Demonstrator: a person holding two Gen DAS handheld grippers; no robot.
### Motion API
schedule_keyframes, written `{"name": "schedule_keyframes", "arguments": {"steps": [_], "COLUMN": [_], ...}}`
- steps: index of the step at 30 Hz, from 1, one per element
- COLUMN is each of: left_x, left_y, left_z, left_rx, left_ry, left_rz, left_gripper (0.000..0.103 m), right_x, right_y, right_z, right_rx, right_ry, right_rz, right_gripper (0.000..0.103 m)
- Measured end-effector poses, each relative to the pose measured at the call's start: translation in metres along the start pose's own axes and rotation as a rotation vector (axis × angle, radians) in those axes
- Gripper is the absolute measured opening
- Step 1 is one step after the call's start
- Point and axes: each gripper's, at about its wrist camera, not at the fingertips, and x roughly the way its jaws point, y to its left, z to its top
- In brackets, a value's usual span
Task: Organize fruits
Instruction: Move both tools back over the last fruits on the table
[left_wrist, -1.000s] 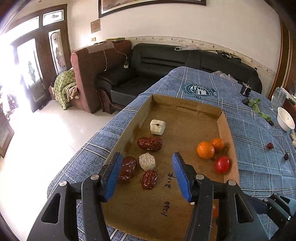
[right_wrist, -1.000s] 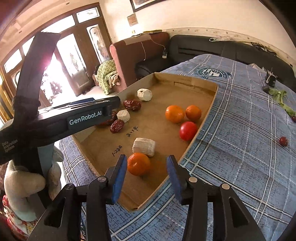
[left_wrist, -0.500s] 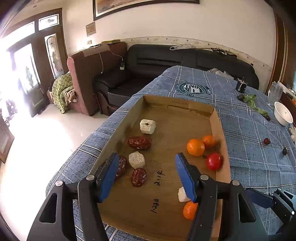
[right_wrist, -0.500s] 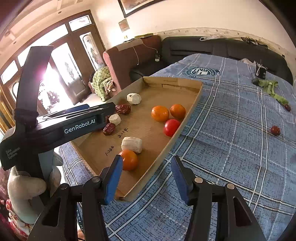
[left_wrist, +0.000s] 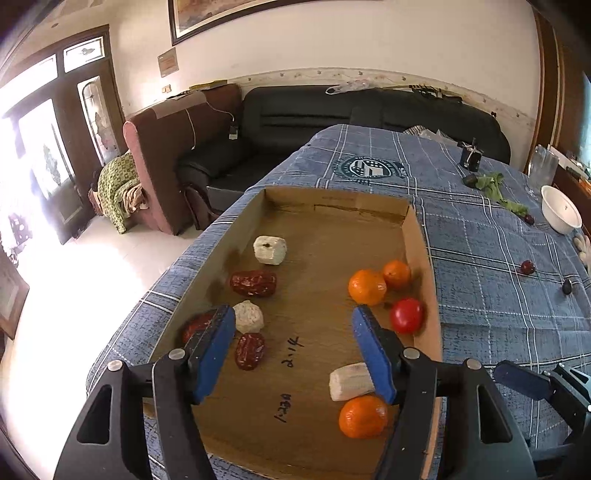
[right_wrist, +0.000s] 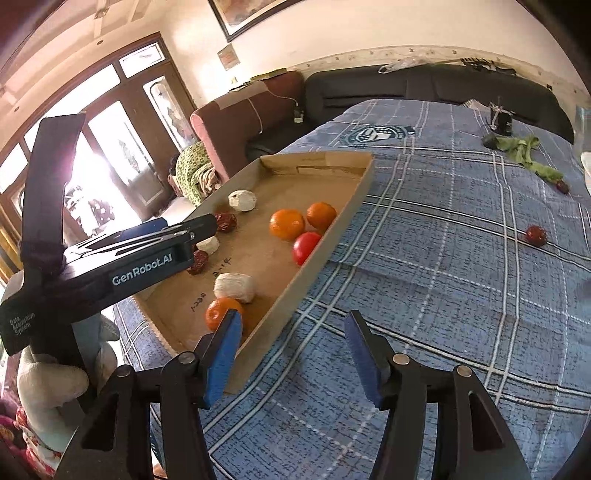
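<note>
Right tool (right_wrist: 291, 350) has backed off the tray (right_wrist: 325, 236), hiding an orange (right_wrist: 219, 312).

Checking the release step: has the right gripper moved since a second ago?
Yes. The right gripper has pulled back from the orange and swung right, off the cardboard tray, over the blue cloth.

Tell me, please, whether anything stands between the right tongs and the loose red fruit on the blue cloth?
Nothing visible does: only bare blue cloth lies between the open right tongs and the loose red fruit; the cardboard tray sits off to the left.
</note>
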Motion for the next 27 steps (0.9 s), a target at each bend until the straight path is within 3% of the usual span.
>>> {"name": "schedule_keyframes", "arguments": {"steps": [6,13,17,22,27], "left_x": [-0.001,0.002,0.003,0.01,0.035], "left_y": [-0.014,-0.051,-0.089,-0.148,-0.214], "left_z": [0.004,0.017,0.022,0.026,0.031], "left_rx": [0.02,0.046,0.099,0.199,0.3], "left_ry": [0.009,0.029,0.046,0.054,0.06], "left_rz": [-0.034,-0.15,-0.247,-0.318,-0.36], "left_gripper": [0.067,0.067,0.068,0.068,0.069], "right_x": [-0.009,-0.038,-0.064,-0.092,-0.092], "right_y": [-0.021,-0.069,-0.121,-0.198,-0.244], "right_z": [-0.003,-0.008,-0.009,-0.002,0.017], "right_rx": [0.039,0.085,0.147,0.271,0.317], "right_ry": [-0.004,-0.025,-0.047,-0.064,-0.072], "right_rz": [-0.013,-0.111,-0.229,-0.408,-0.514], "right_gripper": [0.066,0.067,0.068,0.067,0.067]}}
